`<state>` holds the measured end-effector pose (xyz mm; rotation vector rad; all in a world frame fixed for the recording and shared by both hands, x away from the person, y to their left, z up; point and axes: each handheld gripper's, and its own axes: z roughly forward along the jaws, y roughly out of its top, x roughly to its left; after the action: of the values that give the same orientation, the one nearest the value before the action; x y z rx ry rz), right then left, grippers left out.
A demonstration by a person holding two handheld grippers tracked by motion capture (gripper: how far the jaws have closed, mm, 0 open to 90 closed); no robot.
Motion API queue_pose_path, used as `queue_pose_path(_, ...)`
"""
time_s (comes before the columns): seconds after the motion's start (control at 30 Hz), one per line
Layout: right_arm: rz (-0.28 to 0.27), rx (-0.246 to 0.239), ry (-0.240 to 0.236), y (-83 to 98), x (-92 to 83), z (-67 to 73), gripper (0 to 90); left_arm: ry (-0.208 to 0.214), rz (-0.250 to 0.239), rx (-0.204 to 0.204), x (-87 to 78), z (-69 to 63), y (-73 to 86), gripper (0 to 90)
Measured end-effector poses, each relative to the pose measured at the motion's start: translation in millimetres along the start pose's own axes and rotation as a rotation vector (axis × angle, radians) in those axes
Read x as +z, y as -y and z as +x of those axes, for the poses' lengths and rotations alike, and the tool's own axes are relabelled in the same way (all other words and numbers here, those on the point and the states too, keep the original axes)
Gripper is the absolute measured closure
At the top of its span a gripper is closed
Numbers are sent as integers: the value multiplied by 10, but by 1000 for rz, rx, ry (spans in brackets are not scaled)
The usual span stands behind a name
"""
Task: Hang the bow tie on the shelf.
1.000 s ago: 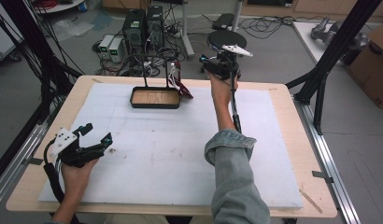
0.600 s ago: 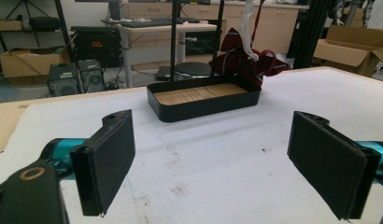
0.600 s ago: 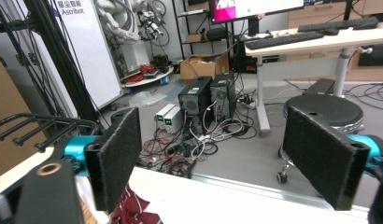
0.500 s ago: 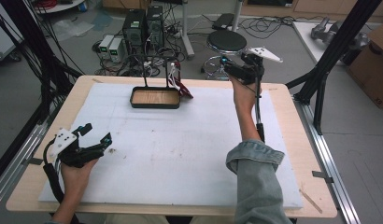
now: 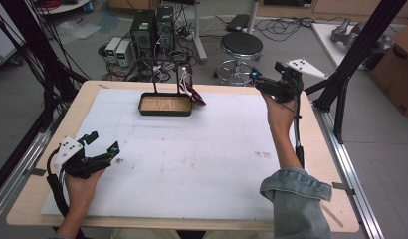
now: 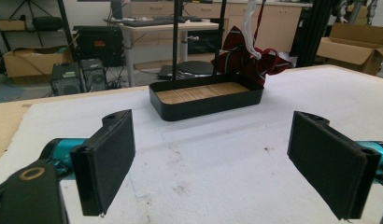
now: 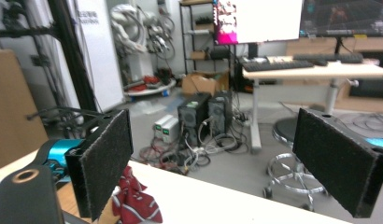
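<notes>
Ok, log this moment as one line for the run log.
left gripper: open, near edge | right gripper: open, raised, far right | tray: empty | red cloth: beside tray

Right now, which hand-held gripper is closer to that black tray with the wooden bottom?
Roughly equal; the right hand-held gripper looks slightly nearer, raised at the table's far right edge, level with the black tray. The left hand-held gripper sits low at the near left, both apart from it.
</notes>
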<state>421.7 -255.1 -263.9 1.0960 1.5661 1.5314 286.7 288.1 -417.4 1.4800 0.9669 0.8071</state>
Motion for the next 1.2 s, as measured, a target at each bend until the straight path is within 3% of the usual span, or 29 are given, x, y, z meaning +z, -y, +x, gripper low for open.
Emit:
queue_pose_path(0.03,-37,-22,6,2,-108,39,113,-1,0,0,0,0,0,154)
queue_pose_path(0.17,-37,-55,-15,15,-284,101,113,-4,3,2,-8,5,0,155)
queue_pose_path(0.43,-72,-77,-40,141,-588,163,113,-9,4,1,-10,6,2,154)
queue_pose_path(0.63,-85,-64,-39,436,-854,110,113,-12,4,1,-15,7,3,155)
queue_pose_path(0.87,-66,-57,-37,725,-1032,81,113,-21,6,2,-12,3,8,154)
queue_pose_path(0.9,-68,-53,-35,829,-1081,81,113,-23,7,4,-14,4,8,154)
queue_pose_path(1.2,-39,-38,-47,1251,-1205,91,112,-34,10,3,-15,16,11,154)
